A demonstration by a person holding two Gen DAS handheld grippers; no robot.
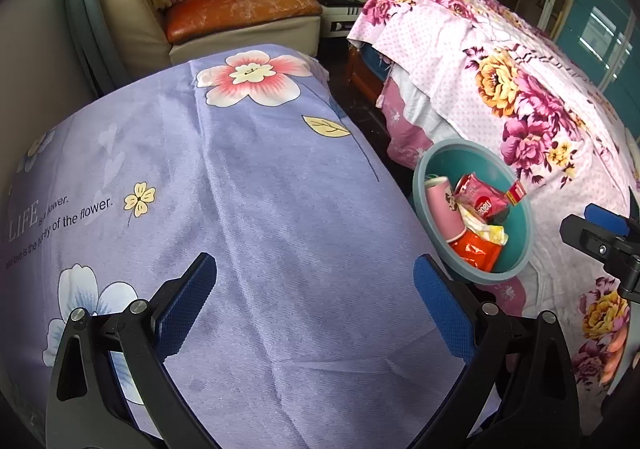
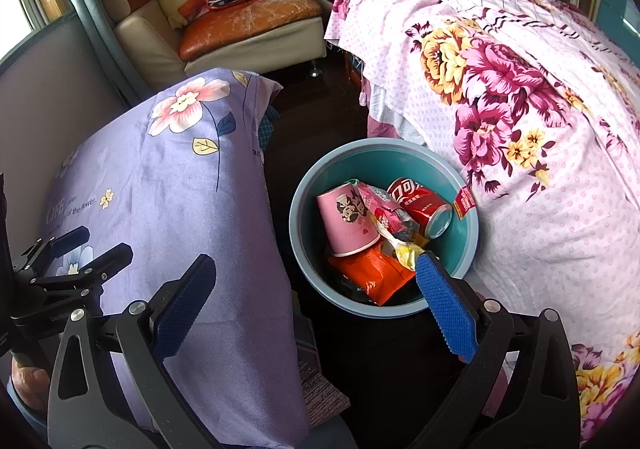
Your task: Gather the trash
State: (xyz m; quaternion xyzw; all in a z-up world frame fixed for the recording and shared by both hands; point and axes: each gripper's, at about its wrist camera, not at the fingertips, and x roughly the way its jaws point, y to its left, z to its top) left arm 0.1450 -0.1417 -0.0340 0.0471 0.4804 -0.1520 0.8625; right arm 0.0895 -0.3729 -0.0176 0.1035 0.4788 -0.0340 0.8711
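- Your left gripper [image 1: 316, 305] is spread wide and empty, above the purple flowered cloth [image 1: 248, 177].
- Your right gripper [image 2: 316, 301] is likewise spread and empty, near the bin [image 2: 308, 185].
- The bin stands on the floor between the cloth and the bed [image 2: 540, 137]; it holds a pink cup [image 2: 346, 219], a red can [image 2: 420, 205] and wrappers [image 2: 372, 273].

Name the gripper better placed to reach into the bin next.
Right. The right gripper hangs open directly over the teal bin, while the left gripper hovers open over the purple sheet.

Cream sofa [image 2: 224, 33] (orange cushion) behind floral bed [image 2: 520, 97].
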